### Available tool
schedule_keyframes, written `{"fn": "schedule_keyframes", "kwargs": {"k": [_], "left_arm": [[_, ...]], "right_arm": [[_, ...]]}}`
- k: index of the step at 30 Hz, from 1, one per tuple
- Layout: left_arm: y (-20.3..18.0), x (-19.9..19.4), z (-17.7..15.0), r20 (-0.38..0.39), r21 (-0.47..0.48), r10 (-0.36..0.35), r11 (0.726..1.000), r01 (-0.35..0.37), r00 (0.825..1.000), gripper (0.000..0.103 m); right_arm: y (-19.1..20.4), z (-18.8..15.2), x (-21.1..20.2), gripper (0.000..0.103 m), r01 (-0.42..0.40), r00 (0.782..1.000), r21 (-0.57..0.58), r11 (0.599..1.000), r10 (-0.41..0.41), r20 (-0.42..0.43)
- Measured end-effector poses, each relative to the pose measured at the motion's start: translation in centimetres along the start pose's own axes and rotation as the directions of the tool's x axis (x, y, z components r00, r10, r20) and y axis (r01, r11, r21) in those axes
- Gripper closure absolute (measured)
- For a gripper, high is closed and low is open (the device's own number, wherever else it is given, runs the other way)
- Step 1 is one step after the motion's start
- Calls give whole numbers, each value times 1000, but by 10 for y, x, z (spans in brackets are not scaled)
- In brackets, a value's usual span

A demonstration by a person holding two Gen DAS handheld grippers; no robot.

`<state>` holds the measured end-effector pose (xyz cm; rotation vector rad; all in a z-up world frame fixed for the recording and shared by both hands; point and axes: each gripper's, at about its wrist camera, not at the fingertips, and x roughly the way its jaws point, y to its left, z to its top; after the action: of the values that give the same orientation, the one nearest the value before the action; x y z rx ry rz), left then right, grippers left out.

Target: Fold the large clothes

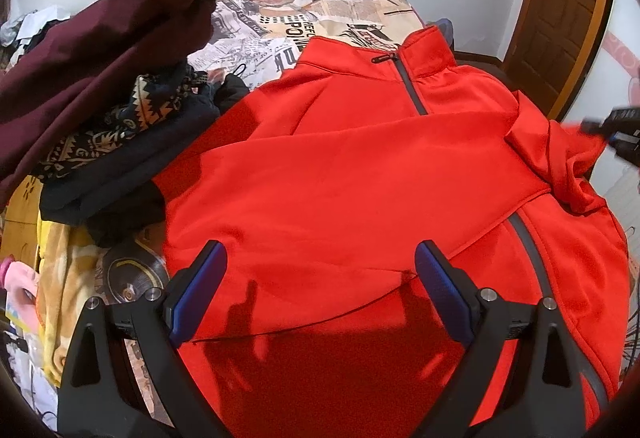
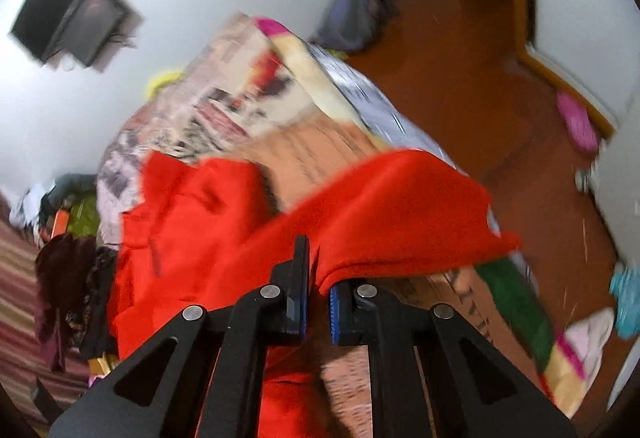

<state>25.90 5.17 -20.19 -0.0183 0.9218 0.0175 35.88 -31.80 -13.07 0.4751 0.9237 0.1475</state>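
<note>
A large red zip jacket (image 1: 360,177) lies front-up on the bed, collar at the far end, one sleeve folded across its chest. My left gripper (image 1: 320,258) is open and empty, hovering just above the jacket's lower part. My right gripper (image 2: 318,270) is shut on the red jacket's sleeve (image 2: 392,213) and holds it lifted off the bed's right side; it also shows in the left wrist view (image 1: 616,129) at the far right edge, with the bunched red cloth beside it. The right wrist view is blurred.
A pile of clothes sits left of the jacket: a maroon garment (image 1: 100,49) over a dark patterned one (image 1: 120,133). The bed has a newspaper-print cover (image 1: 288,21). A wooden door (image 1: 560,9) and brown floor (image 2: 500,117) lie to the right.
</note>
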Motion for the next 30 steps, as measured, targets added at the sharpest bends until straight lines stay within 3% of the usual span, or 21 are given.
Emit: {"fn": "schedule_keyframes", "kwargs": {"k": [8,13,20,25,30], "left_arm": [[9,-14,0,35,-30,-6,1000,7,999,8],[15,-27,0,63,-33,4,999,-2,998,8],[36,-45,-5,97,-51,32,998,-28,995,8],[53,-53,-10,102,-82,52,996,-44,993,8],[66,-58,-17,102,-118,62,992,-50,993,8]], "right_arm": [[98,9,-69,97,-135,978,-240,961,168,124],[152,-6,-71,97,-234,959,-342,910,274,74],[208,-60,-27,97,-319,947,-468,824,292,-132],[226,-107,15,97,-353,925,-520,777,209,-316],[230,-145,48,97,-373,885,-555,743,106,-453]]}}
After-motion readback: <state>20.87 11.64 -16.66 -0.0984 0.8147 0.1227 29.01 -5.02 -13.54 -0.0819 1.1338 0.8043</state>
